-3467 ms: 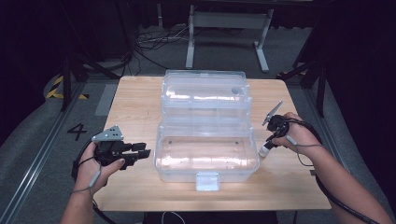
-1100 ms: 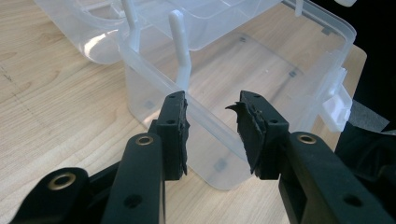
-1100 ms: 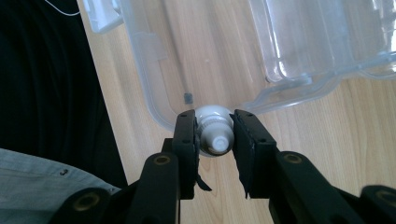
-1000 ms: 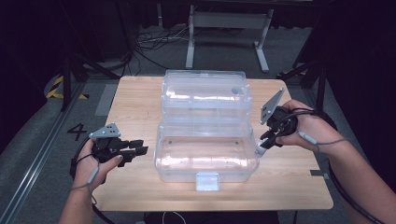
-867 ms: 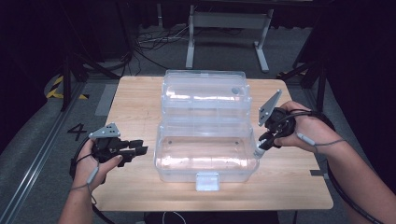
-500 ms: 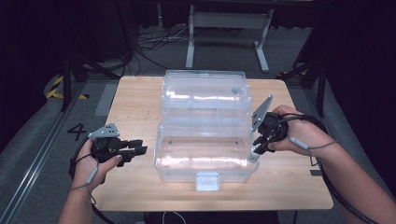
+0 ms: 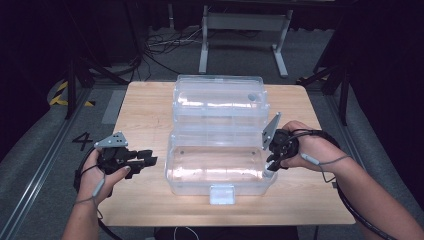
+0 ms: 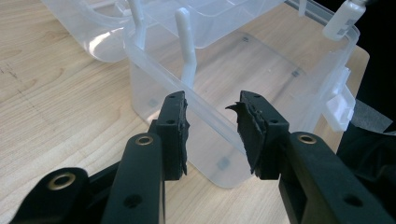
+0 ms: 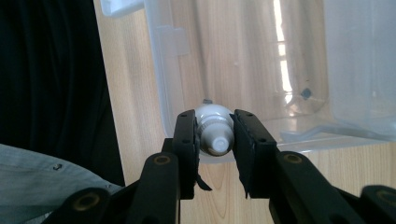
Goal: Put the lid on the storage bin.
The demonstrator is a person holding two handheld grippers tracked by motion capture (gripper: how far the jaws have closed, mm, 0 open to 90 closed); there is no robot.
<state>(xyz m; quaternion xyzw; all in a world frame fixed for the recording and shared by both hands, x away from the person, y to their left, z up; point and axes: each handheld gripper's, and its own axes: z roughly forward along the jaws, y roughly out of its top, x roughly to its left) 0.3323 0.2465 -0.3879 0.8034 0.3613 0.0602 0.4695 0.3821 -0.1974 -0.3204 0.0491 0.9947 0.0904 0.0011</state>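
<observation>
Small white bottle, light, stiff, slick: my right gripper clamps its neck over the clear box; left gripper open.

right tool with bottle lowered over box

A wooden table with a light top is standing on a grey floor and is carrying the things. Directly on the table, a clear plastic box is lying open in the middle. Its deep lower part is sitting near the near edge, with a small latch pointing towards the near side. Its lid is lying flat behind it, reaching towards the far edge. Both parts are resting on the wood. The bare wood is showing to the left and to the right of the box, and also along the near edge.
</observation>
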